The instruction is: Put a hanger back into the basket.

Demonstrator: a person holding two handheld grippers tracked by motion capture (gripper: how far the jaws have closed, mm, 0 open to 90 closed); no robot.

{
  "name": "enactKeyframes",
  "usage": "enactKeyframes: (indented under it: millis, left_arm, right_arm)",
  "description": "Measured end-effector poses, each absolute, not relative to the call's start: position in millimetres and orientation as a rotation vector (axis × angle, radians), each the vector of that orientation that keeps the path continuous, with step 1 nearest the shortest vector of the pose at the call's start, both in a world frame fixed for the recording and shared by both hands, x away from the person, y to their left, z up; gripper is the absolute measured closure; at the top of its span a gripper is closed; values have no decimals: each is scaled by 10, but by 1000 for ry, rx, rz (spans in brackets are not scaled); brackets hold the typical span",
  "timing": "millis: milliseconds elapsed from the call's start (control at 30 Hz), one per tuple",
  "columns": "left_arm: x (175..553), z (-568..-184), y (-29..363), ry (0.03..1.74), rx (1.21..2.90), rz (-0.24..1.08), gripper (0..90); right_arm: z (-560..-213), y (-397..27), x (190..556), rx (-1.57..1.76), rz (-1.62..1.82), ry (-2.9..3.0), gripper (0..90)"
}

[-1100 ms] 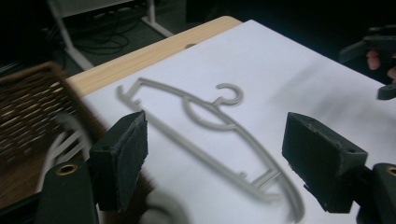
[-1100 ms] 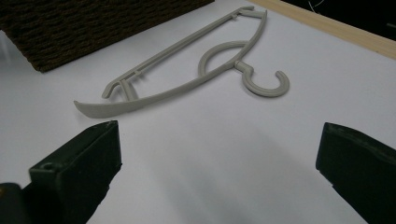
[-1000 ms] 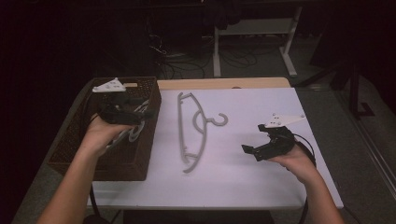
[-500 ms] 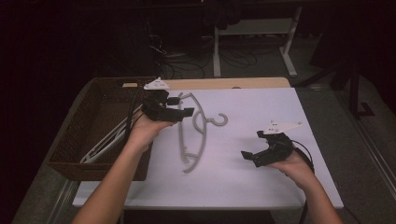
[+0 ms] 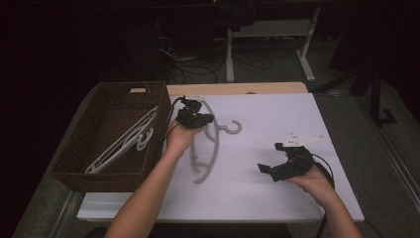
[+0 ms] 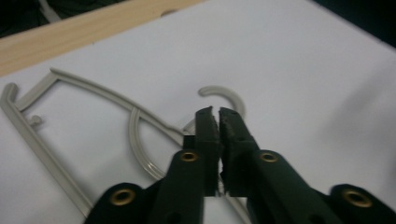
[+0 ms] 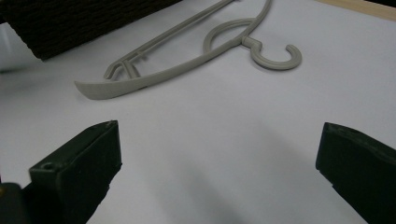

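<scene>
High view notes: a white table top is seen, with a dark woven basket at its left edge; pale hangers are already lying inside the basket. One grey hanger is left flat on the white surface just right of the basket, its hook turned away from it.

Left gripper is held over the hanger's upper end. In the left gripper view its jaws have just been closing and are now pressed together, pad against pad, with nothing between them; the hanger's hook is seen just beyond the tips.

Right gripper is held well apart, over bare table, jaws spread wide and empty.

Step judged in hand: approach to the last hanger for transfer to the basket. Next move judged to call for the left jaws being reopened, set astride the neck by the hook, then closed.
</scene>
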State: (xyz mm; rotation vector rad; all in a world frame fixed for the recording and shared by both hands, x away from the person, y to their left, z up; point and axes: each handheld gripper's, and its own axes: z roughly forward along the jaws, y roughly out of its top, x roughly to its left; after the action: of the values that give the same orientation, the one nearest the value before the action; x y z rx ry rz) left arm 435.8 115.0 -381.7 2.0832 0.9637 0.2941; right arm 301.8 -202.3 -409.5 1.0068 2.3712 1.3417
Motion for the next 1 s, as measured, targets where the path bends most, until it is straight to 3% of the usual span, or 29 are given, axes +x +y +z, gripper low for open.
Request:
enactKeyframes:
  millis: [467, 1000]
  left_arm:
    - [4608, -4436, 951, 1036, 2235, 281, 900]
    - [4427, -4482, 824, 913, 2282, 213, 900]
  right_arm:
    - [-4101, -2047, 3036, 1014, 1344, 2369, 0]
    - [-4101, -2059, 3044, 1018, 1344, 2369, 1]
